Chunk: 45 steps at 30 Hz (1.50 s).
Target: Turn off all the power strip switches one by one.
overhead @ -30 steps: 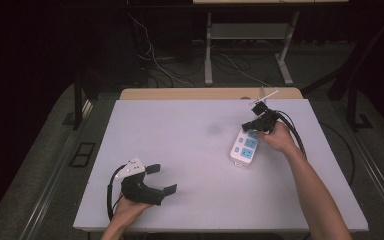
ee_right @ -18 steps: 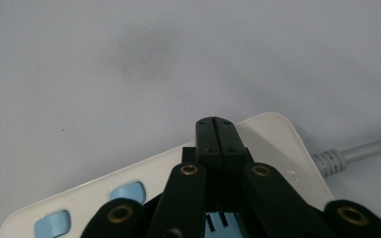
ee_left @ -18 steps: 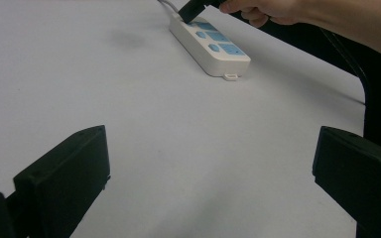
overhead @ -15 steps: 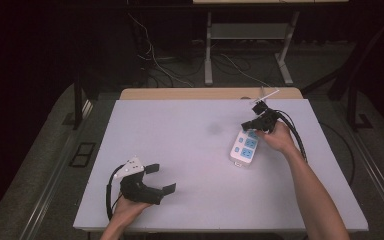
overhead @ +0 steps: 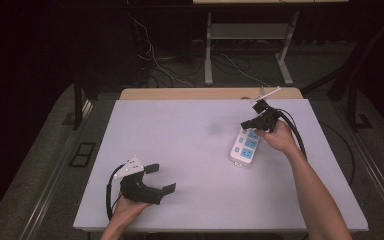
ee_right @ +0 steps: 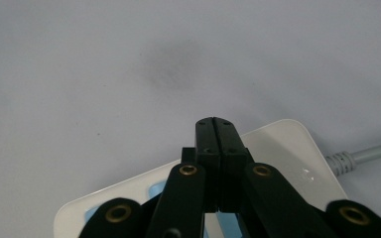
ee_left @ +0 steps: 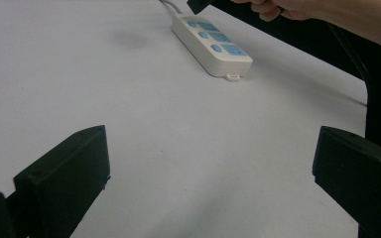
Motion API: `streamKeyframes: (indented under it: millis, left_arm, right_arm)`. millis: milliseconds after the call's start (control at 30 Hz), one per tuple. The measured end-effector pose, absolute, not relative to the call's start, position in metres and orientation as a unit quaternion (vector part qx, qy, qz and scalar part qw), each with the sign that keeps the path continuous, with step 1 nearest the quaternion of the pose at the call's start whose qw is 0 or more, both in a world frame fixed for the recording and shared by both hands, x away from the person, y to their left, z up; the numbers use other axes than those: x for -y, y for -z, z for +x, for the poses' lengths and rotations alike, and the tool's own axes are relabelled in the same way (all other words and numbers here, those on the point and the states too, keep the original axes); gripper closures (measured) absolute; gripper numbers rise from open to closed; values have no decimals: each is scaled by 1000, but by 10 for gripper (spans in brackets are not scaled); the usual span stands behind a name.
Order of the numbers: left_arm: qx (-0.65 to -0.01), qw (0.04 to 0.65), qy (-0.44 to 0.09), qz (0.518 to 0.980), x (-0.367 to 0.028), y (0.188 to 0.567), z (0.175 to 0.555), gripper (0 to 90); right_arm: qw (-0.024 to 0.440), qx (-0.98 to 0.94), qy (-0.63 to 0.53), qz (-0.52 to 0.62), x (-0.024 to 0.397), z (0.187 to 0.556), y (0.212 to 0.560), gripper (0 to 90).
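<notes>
A white power strip (overhead: 245,145) with blue sockets lies on the right part of the white table (overhead: 190,135); it also appears far off in the left gripper view (ee_left: 211,43). My right gripper (overhead: 246,123) hovers just above the strip's far end, jaws pressed together with nothing between them; in the right gripper view the shut gripper (ee_right: 214,124) sits over the white casing (ee_right: 287,148) near its grey cord (ee_right: 362,154). My left gripper (overhead: 161,178) rests at the near left of the table, jaws spread wide, nothing between them (ee_left: 208,163).
A faint dark smudge (overhead: 214,128) marks the table left of the strip. Black cables trail from the right gripper (overhead: 295,131) over the table's right side. A wooden board edge (overhead: 190,93) runs along the table's far side, with desk legs and wires beyond.
</notes>
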<state>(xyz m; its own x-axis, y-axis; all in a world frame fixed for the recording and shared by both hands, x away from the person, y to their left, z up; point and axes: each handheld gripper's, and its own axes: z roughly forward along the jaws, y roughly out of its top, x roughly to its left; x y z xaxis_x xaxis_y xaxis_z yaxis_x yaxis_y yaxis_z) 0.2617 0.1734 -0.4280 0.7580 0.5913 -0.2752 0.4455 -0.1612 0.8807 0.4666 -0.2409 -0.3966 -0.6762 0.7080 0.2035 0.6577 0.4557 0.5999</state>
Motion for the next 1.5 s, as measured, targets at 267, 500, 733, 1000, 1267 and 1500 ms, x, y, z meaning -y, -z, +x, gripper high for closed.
streamKeyframes:
  millis: [267,500,733,1000,1267,1500]
  left_arm:
    - [-340,551,-66,759,-172,428,261,0]
    - [-340,553,-66,758,-172,428,261,0]
    - [-338,553,-66,759,-171,427,260,0]
    - [-341,555,-67,756,-172,427,261,0]
    - [-342,555,-66,756,-172,428,261,0]
    - [-342,554,-68,756,-172,428,261,2]
  right_arm:
    - [47,-850,-345,395,245,453,379,878]
    - [55,-836,-371,401,251,434,368,719]
    - [70,-811,-395,425,261,408,363,427]
    - [76,-803,-411,425,272,375,358,55]
    - [68,-790,-435,427,284,348,362,4]
    - [60,-786,-450,420,290,325,370,4]
